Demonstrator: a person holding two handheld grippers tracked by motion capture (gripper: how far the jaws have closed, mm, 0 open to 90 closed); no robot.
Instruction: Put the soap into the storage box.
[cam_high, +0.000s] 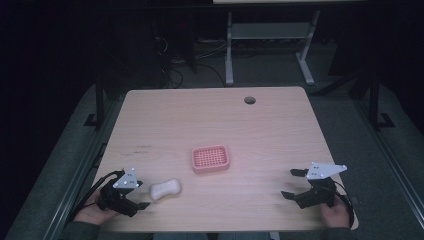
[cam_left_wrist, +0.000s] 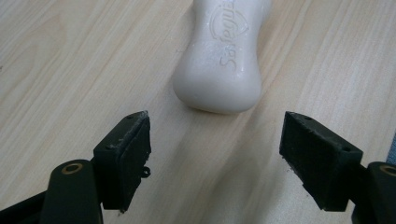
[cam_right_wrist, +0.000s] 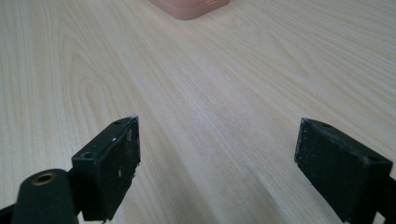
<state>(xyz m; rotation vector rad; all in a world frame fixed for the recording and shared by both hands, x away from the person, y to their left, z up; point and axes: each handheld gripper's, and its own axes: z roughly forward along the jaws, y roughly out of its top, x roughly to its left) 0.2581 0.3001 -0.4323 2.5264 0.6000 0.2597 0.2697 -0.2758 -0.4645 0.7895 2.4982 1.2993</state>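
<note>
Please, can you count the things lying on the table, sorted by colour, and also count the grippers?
White: 1, the soap bar
Pink: 1, the soap dish
Black grippers: 2, the left gripper and the right gripper, both open
Total: 4

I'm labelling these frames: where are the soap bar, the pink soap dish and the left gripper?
soap bar (cam_high: 165, 189), high view, middle of its top.
pink soap dish (cam_high: 210, 158), high view, its slotted grid.
left gripper (cam_left_wrist: 215, 154), left gripper view, midway between its open jaws.
</note>
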